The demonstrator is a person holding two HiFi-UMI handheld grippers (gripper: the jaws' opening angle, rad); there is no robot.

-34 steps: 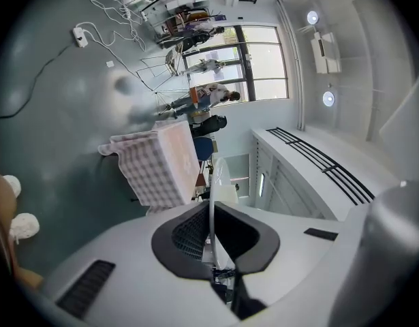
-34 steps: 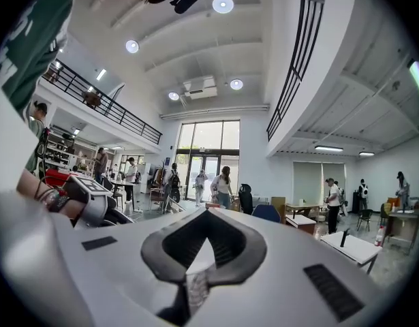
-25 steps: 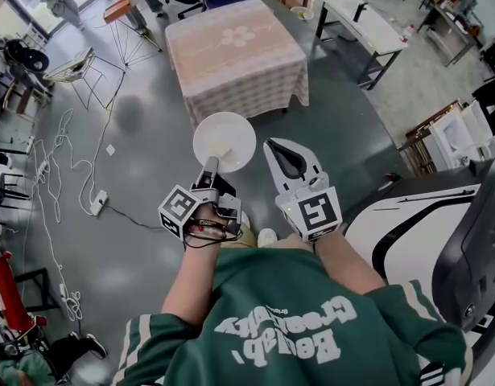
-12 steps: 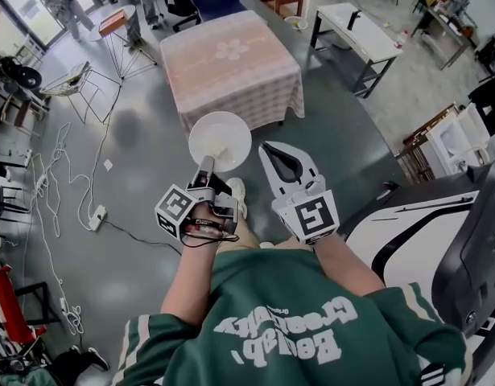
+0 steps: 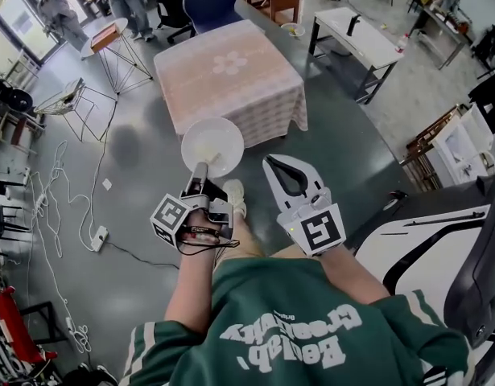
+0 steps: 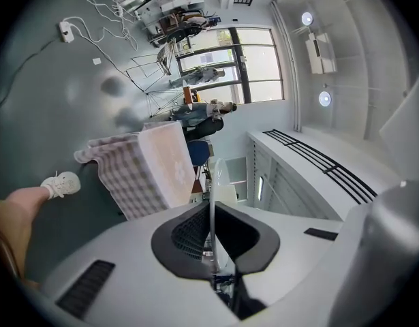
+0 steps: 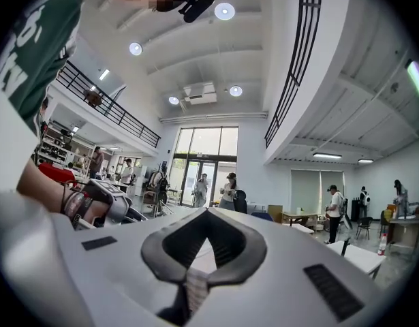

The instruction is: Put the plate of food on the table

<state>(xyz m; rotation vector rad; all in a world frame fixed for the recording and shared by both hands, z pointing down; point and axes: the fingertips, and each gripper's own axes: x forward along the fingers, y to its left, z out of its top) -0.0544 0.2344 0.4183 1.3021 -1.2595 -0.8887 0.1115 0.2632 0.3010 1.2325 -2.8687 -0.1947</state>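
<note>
The left hand-held gripper (image 5: 201, 173) is clamped on the near rim of a white plate (image 5: 212, 143), and the plate sticks out ahead of it, held level in the air over the grey floor (image 5: 142, 175). A pale patch of food (image 5: 216, 153) lies on the plate, too small to make out. In the left gripper view the plate (image 6: 211, 182) shows edge-on as a thin pale line pinched between the dark pads (image 6: 189, 234) of the left hand-held gripper (image 6: 212, 204).

The plate is not on the worktop (image 5: 231, 83) – that square worktop, draped in a checked cloth with a flower pattern at its middle, stands just beyond the plate's far rim. It shows tilted in the left gripper view too (image 6: 158, 169), with the person's white shoe (image 6: 61, 182) on the floor near it.

The right hand-held gripper (image 5: 276, 164) hovers beside the left one, just right of the plate and apart from it – its jaws are together with nothing between them, as the right gripper view (image 7: 208, 211) shows.
</note>
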